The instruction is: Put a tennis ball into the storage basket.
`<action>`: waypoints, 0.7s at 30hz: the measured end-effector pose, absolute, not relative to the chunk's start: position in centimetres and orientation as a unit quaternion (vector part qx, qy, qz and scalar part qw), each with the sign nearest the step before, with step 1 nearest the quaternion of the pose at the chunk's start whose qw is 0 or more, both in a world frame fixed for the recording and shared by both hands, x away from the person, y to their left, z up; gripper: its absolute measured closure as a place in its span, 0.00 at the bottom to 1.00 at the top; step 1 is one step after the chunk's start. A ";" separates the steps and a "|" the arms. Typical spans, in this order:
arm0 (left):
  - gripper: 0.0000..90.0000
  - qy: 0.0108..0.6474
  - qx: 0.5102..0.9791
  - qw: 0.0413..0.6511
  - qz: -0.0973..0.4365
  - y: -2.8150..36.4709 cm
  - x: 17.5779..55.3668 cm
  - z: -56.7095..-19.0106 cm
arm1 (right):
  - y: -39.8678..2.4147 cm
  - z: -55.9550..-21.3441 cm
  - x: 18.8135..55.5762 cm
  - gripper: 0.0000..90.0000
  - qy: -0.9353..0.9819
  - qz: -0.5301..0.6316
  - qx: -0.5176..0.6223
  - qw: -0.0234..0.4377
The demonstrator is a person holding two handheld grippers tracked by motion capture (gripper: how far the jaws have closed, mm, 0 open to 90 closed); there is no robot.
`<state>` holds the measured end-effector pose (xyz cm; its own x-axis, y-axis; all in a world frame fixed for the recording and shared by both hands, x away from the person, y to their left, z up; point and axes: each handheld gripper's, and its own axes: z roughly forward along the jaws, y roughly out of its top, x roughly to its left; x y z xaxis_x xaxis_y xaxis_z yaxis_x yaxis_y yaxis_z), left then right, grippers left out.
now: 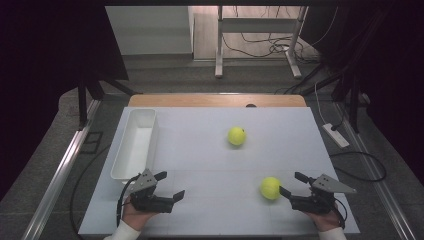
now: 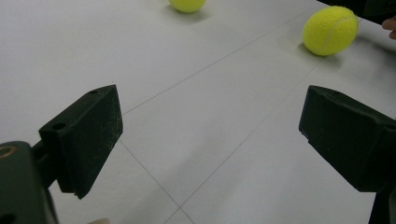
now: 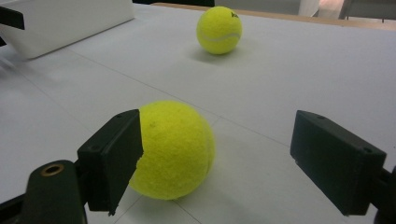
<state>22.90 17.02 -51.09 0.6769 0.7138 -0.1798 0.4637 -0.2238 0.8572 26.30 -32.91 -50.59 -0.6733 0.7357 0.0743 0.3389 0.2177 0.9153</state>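
- Your right gripper (image 1: 293,184) is hovering with its blocky black jaws spread wide, gripping nothing; the near tennis ball (image 1: 270,188) is sitting just ahead of them, its fuzzy yellow felt overlapping the left jaw in the right gripper view, well apart from the other jaw.
- Your left gripper (image 1: 170,185) is also gaping, released, over the smooth matte white table (image 1: 200,150).
- The far tennis ball (image 1: 236,136), round with a pale seam, is lying well beyond both grippers.
- The glossy white rectangular bin (image 1: 134,145) is standing just ahead of your left gripper, beyond its outer side.
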 end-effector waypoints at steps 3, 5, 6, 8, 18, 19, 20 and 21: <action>0.08 0.379 0.773 0.492 0.127 16.9 23.0 -51.0 | -32.9 -50.6 26.3 0.18 0.754 0.516 0.356 0.194; 0.08 0.379 0.773 0.492 0.127 16.8 23.0 -50.9 | -32.9 -50.6 26.3 0.18 0.754 0.516 0.356 0.195; 0.08 0.378 0.774 0.492 0.127 16.7 23.1 -50.9 | -33.0 -50.6 26.3 0.18 0.755 0.516 0.356 0.194; 0.08 0.378 0.773 0.493 0.129 16.7 23.1 -50.8 | -33.0 -50.5 26.3 0.18 0.754 0.516 0.357 0.194; 0.08 0.380 0.773 0.492 0.129 16.2 23.7 -50.5 | -33.0 -50.5 26.3 0.19 0.752 0.517 0.358 0.199; 0.08 0.380 0.773 0.492 0.128 16.2 23.8 -50.5 | -33.0 -50.5 26.3 0.19 0.753 0.516 0.357 0.199; 0.08 0.379 0.773 0.492 0.128 16.1 23.9 -50.4 | -33.0 -50.5 26.3 0.19 0.753 0.516 0.358 0.198; 0.08 0.379 0.773 0.492 0.128 16.1 23.9 -50.4 | -32.9 -50.5 26.3 0.19 0.753 0.516 0.358 0.198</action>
